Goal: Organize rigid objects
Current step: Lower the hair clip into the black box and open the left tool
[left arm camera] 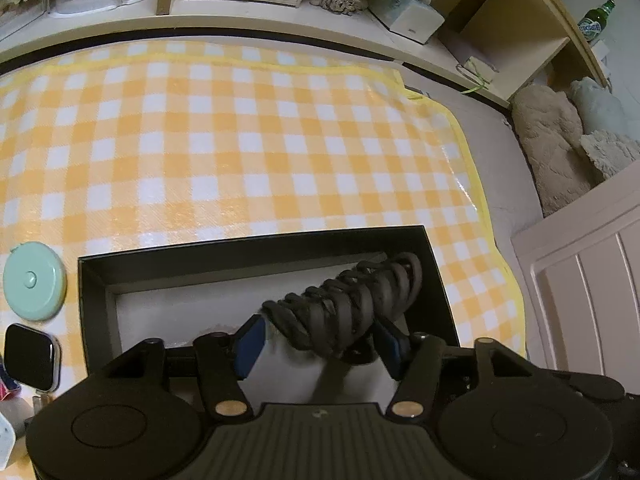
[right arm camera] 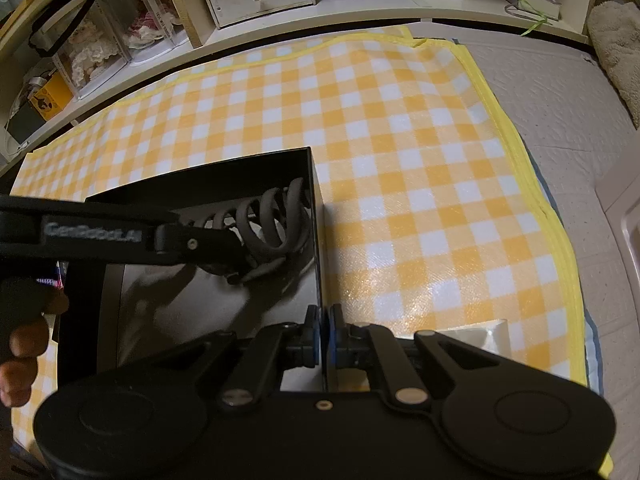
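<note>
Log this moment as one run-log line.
left hand-held gripper: shut on coiled black cable, over black box | right hand-held gripper: shut on box wall | stage: placing cable

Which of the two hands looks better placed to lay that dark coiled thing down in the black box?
Left, probably. The left gripper is shut on the coiled cable and holds it over the black box. The right gripper is pinched on the box's side wall, seemingly steadying it.
</note>
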A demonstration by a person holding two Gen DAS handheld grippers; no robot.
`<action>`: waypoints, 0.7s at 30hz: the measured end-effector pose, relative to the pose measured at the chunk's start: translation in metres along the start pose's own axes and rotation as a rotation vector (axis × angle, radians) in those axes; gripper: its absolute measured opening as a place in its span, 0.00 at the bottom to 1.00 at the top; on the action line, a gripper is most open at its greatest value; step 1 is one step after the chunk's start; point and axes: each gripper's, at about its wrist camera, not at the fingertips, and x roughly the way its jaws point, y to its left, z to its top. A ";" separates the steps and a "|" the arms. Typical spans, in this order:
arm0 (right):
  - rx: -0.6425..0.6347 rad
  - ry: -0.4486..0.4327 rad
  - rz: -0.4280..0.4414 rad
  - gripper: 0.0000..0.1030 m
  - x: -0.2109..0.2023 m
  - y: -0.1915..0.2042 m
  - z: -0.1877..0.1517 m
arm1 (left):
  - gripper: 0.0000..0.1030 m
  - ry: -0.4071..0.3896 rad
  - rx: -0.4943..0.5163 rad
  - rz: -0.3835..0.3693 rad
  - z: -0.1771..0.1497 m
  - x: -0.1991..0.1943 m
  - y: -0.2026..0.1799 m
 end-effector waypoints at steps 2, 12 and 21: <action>-0.001 0.000 0.000 0.05 0.000 0.000 0.000 | 0.69 -0.007 0.007 0.006 -0.002 -0.005 -0.001; 0.001 -0.001 0.000 0.05 0.000 0.000 0.001 | 0.87 -0.041 0.065 0.023 -0.018 -0.046 -0.008; -0.011 -0.006 -0.012 0.04 -0.001 0.000 0.002 | 1.00 -0.093 0.117 0.077 -0.036 -0.086 -0.009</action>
